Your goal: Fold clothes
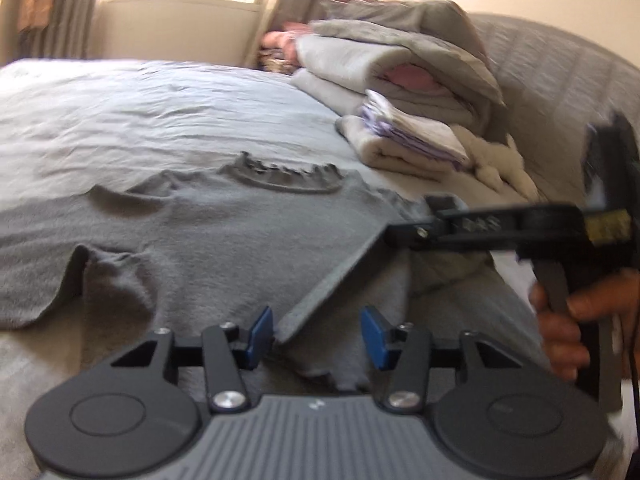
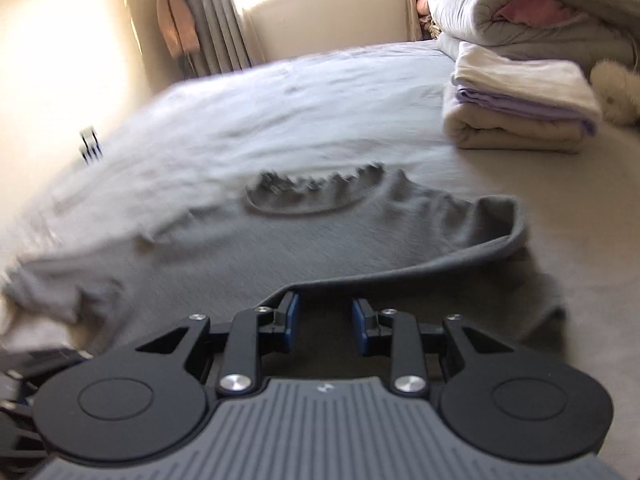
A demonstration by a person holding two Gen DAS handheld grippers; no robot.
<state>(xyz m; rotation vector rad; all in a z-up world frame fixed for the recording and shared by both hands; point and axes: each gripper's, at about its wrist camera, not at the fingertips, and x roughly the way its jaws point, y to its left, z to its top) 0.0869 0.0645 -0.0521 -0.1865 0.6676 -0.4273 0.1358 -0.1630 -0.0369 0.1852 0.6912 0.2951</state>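
lying spread on the bed (image 1: 160,120), the grey garment (image 1: 208,240) is seen from both wrists, its neckline at twelve o'clock of the cloth. only the left wrist view shows the right claw (image 1: 404,236) from the side: it enters from three o'clock, held by a hand (image 1: 560,320) wrapped round its grip, and its tip is clenched on the garment's edge, which is lifted into a taut fold running down toward six o'clock. the padded headboard (image 1: 560,88) is shown only there too. only the right wrist view shows the bright wall at nine o'clock, and the garment's right edge curled up into an open loop at two o'clock.

no containers are seen; folded laundry (image 2: 520,100) is stacked in a white, lilac and cream pile at one o'clock on the bed, with rolled quilts (image 2: 540,12) behind it and a fluffy white item (image 2: 616,88) just beside it.

the left claw (image 1: 316,332) is pointed downward over the near hem, its blue pads (image 1: 262,334) released and standing apart; the lower end of the lifted fold lies between them, close to the left pad, though contact cannot be told. in the right wrist view the right claw (image 2: 324,324) is angled downward with its pads (image 2: 294,320) partly apart and the dark edge of the cloth draped over their tips; the frame is blurred.
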